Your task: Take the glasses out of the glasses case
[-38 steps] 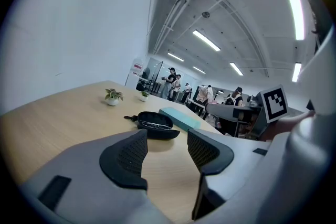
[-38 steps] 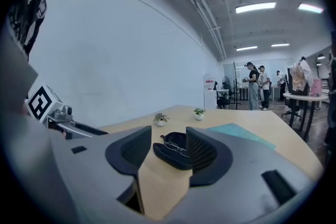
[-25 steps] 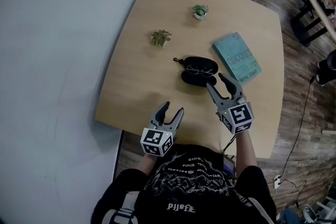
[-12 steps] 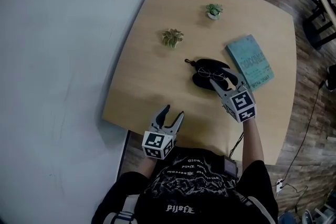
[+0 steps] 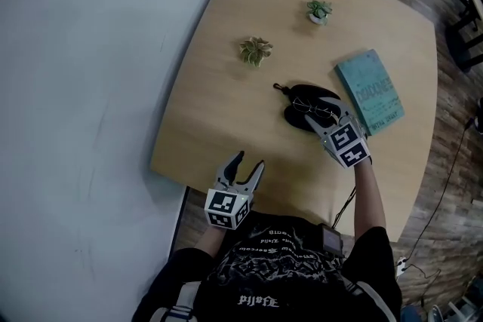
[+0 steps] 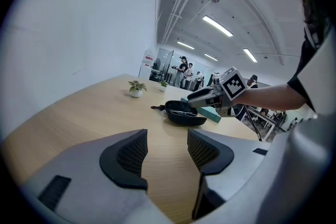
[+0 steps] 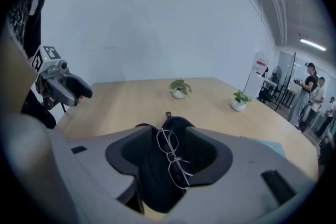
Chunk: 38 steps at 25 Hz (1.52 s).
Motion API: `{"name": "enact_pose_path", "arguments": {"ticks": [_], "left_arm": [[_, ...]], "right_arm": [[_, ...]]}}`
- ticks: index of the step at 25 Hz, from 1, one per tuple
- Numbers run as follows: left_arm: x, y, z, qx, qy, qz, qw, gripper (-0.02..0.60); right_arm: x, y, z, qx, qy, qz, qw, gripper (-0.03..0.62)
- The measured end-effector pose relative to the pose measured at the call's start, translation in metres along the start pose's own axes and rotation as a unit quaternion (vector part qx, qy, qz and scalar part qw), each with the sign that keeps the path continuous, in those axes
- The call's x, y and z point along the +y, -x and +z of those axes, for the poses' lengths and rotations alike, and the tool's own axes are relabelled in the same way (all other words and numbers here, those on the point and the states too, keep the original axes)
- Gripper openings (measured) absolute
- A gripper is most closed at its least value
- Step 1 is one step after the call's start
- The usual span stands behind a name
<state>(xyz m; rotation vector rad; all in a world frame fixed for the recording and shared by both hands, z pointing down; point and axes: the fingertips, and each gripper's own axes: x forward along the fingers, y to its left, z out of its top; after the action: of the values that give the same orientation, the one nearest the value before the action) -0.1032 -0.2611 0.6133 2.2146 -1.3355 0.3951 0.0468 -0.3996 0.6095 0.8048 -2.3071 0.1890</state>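
Note:
An open black glasses case [image 5: 304, 98] lies in the middle of the wooden table [image 5: 219, 109], with thin wire-rimmed glasses [image 5: 318, 111] resting in it. My right gripper [image 5: 326, 117] is down at the case, open. In the right gripper view its two pads flank the glasses [image 7: 173, 160] and the case [image 7: 152, 181] without touching the frame. My left gripper [image 5: 249, 160] hovers open at the table's near edge, well short of the case [image 6: 184, 114], with nothing between its fingers [image 6: 128, 155].
A teal book [image 5: 370, 92] lies just right of the case. Two small potted plants [image 5: 256, 50] [image 5: 319, 11] stand farther back on the table. People stand in the room far beyond the table.
My right gripper has moved forward and down to the case, so its jaws now straddle the glasses. The left gripper has stayed put.

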Motion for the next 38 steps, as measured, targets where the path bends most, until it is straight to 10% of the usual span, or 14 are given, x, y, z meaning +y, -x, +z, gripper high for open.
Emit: {"name": "enact_pose_path", "arguments": {"ticks": [18, 38], "left_arm": [[0.010, -0.016, -0.013, 0.032, -0.003, 0.013, 0.9994, 0.244], [-0.006, -0.020, -0.022, 0.048, -0.037, -0.018, 0.9980, 0.244]], "right_arm": [[-0.006, -0.041, -0.052, 0.128, 0.074, 0.015, 0.989, 0.187], [0.001, -0.049, -0.056, 0.139, 0.084, 0.032, 0.986, 0.104]]}}
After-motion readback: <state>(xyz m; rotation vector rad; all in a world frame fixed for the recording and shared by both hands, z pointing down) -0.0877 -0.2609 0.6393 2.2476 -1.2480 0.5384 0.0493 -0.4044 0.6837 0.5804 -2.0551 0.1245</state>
